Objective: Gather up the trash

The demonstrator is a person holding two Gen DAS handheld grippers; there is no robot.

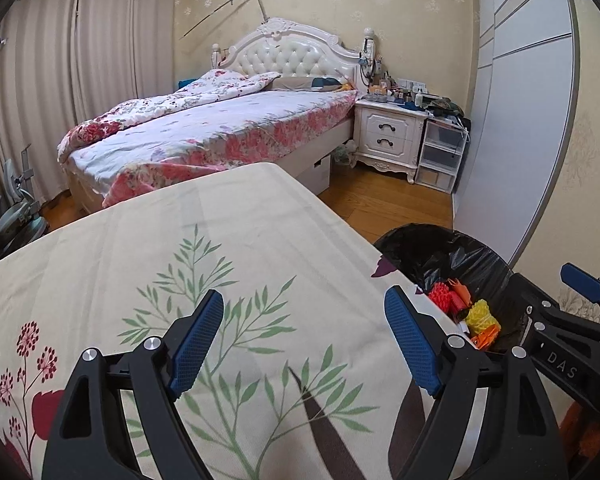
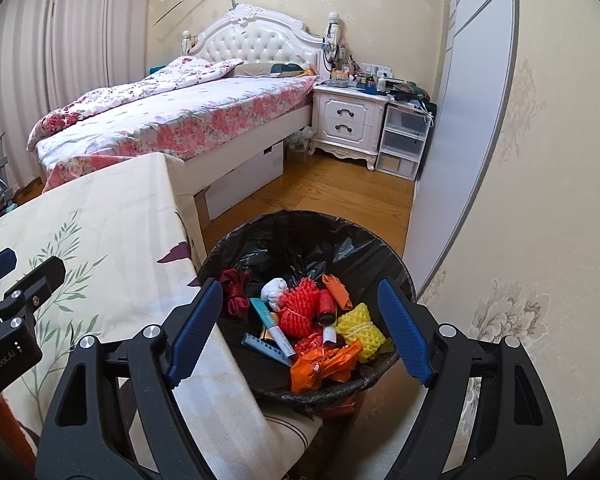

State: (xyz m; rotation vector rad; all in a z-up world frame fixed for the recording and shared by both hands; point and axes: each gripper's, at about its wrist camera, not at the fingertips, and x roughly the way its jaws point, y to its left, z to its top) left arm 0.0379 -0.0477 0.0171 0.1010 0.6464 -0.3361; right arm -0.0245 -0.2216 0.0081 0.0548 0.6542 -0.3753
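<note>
From my right gripper [image 2: 300, 332] the lined bin [image 2: 236, 248] sits dead ahead at twelve o'clock, trash [image 2: 300, 312] heaped inside beyond the blue pads. From my left gripper [image 1: 304, 344], over the tablecloth [image 1: 180, 220], it lies at two o'clock. Both sets of jaws are spread wide, gripping nothing.

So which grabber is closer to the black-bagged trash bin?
Right. The right gripper hangs over the black-bagged trash bin; the left gripper is beside it, over the flowery tablecloth.
</note>
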